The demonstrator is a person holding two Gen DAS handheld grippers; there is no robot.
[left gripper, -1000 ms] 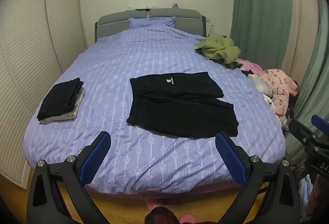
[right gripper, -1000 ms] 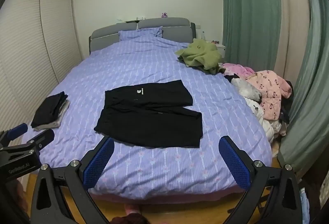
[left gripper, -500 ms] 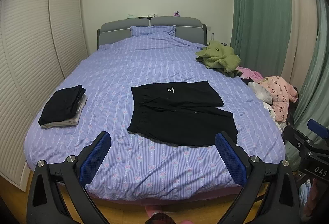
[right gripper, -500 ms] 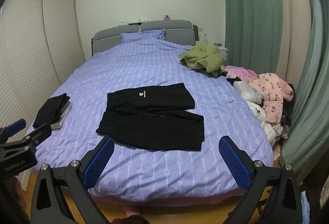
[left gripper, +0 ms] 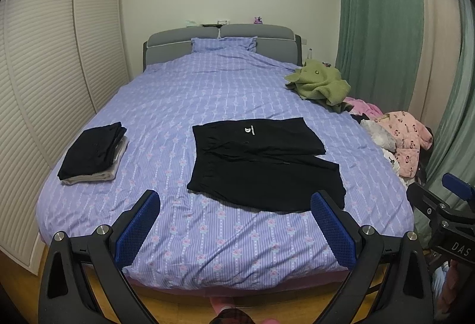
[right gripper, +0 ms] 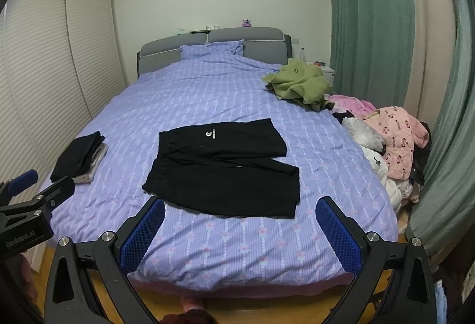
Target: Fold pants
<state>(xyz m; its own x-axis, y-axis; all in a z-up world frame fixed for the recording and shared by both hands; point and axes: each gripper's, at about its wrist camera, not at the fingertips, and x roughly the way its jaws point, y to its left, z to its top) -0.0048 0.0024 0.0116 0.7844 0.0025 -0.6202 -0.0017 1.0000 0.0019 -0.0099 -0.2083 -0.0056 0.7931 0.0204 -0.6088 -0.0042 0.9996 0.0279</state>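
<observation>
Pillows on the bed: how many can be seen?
1. The pillow lies at the middle of the headboard, partly under the purple cover. More may be hidden.

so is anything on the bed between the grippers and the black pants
Nothing visible. Only bare purple duvet lies between the open left gripper, the open right gripper and the black pants. The folded stack sits off to the left.

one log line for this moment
left tool open | right tool open | black pants flat on bed, unfolded, untouched
</observation>
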